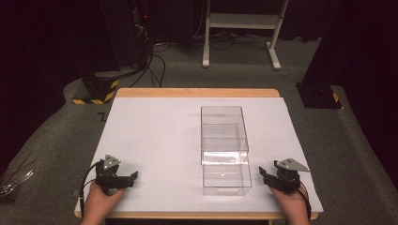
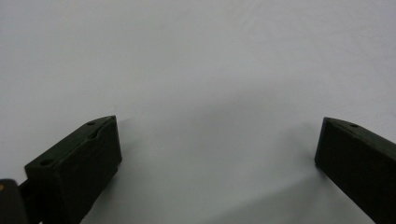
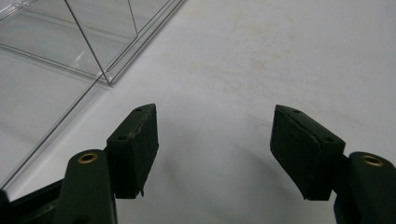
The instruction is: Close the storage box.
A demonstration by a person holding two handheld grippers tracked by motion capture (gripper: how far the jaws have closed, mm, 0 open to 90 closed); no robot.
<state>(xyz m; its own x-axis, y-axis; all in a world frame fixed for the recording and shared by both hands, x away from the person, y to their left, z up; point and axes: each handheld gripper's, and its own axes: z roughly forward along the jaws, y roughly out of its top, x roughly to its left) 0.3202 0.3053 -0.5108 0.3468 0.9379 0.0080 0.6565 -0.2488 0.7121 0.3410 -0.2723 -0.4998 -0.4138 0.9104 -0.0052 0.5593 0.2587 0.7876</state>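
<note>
We hold the left claw (image 1: 133,177) at the front left of the white table (image 1: 155,131), its jaws spread wide with nothing between them. The right claw (image 3: 215,126) sits at the front right, jaws likewise apart and empty. The clear box (image 1: 224,140) stands between the claws, near the right one.
</note>
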